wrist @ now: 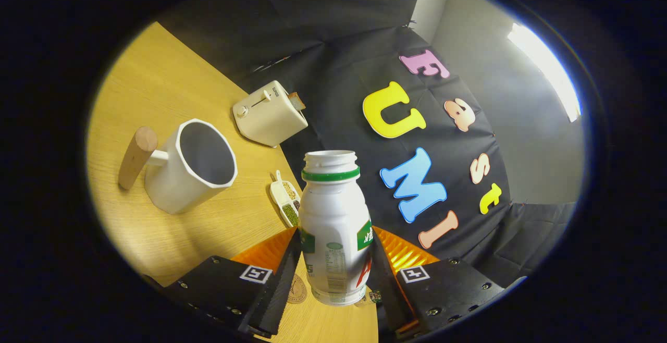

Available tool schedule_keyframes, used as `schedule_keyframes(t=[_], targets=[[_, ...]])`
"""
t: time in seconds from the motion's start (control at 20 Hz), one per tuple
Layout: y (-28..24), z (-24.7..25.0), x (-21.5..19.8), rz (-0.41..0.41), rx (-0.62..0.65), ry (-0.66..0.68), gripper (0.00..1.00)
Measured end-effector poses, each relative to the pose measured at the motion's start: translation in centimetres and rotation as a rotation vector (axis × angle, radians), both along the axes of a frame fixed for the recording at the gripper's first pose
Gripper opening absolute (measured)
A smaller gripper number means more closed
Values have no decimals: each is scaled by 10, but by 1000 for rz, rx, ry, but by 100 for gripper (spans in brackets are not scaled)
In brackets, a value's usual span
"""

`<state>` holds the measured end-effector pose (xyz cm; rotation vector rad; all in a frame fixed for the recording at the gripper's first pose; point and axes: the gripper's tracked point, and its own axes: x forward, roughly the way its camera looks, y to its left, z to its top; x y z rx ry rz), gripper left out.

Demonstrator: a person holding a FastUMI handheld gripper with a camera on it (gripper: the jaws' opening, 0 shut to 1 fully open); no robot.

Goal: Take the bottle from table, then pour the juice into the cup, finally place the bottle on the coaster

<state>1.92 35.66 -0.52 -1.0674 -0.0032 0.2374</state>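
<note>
My gripper (333, 265) is shut on a white plastic bottle (334, 218) with a green neck ring and an open, capless mouth. The bottle stands between the fingers, lifted off the wooden table (172, 93), and the whole view is tilted. Beyond the left finger stands a white faceted cup (190, 168) with a wooden handle (136, 156), its mouth open toward me and its inside looking empty. A round brown coaster (297, 289) lies flat on the table just under the bottle's base, partly hidden by the left finger.
A cream toaster (268, 113) with a slice of bread in it stands at the table's far edge. A small white divided dish (285, 199) of seeds lies between the cup and the bottle. The booth's black cloth wall rises behind.
</note>
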Motion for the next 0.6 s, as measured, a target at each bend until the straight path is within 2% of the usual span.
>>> schedule_keyframes(t=[0.6], targets=[[16,-10,7,19,-171,-45,74]])
